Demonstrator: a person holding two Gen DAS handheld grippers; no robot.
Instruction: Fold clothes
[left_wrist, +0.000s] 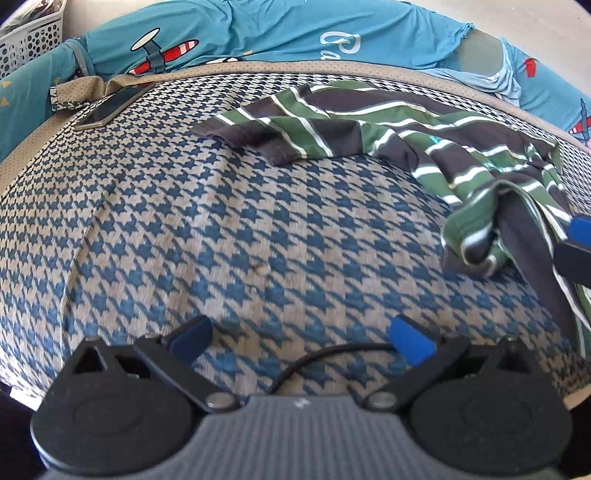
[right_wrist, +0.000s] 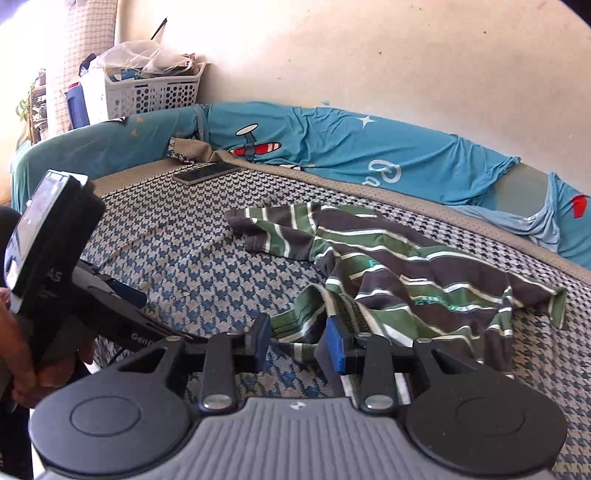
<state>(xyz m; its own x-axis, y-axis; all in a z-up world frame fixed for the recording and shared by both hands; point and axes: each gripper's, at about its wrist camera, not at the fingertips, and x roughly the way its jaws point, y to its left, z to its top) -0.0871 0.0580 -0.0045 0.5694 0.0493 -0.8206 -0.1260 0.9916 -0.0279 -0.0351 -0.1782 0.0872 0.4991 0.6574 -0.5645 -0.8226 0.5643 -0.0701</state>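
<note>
Your striped shirt (right_wrist: 399, 273) lies crumpled on the houndstooth mattress (left_wrist: 221, 221), so your left gripper (left_wrist: 301, 338) hovers spread and empty over bare cover while your right gripper (right_wrist: 297, 341) stands parted around a fold, seemingly unpinched, ready to spread it.

Bright daylight, heavy fisheye edge warp.

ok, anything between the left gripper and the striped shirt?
Nothing visible. Only bare blue-and-tan houndstooth mattress cover lies between the open left gripper and the crumpled green, dark grey and white striped shirt. The dark phone sits off by the far-left edge.
</note>
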